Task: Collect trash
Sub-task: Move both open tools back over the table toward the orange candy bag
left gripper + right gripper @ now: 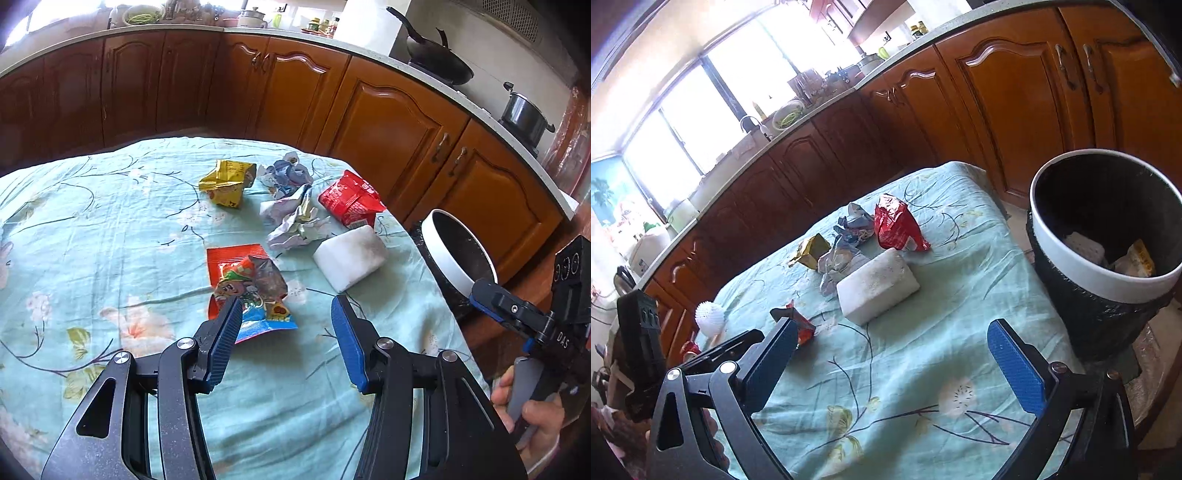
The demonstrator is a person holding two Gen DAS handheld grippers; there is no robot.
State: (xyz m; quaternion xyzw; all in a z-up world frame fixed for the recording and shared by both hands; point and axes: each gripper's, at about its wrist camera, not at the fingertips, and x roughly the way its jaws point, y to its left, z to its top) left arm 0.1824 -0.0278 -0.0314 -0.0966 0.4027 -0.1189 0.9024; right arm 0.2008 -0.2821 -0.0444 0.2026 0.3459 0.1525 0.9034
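Note:
Trash lies on a table under a teal floral cloth (110,240): a yellow wrapper (225,184), crumpled paper (295,221), a red bag (351,201), a white foam block (349,258) and a colourful snack wrapper (255,288). My left gripper (286,321) is open just short of the snack wrapper, its left fingertip over the wrapper's edge, and nothing is between the pads. My right gripper (894,332) stands wide open and empty above the cloth, with the white block (877,286) ahead. A black bin with a white rim (1108,280) stands off the table's right side and holds a few pieces.
Brown wooden cabinets (388,122) run behind the table under a counter with a wok (439,59) and a pot (524,114). A white spiky ball (709,314) sits at the table's left edge. A person's hand (535,413) holds the right gripper's handle.

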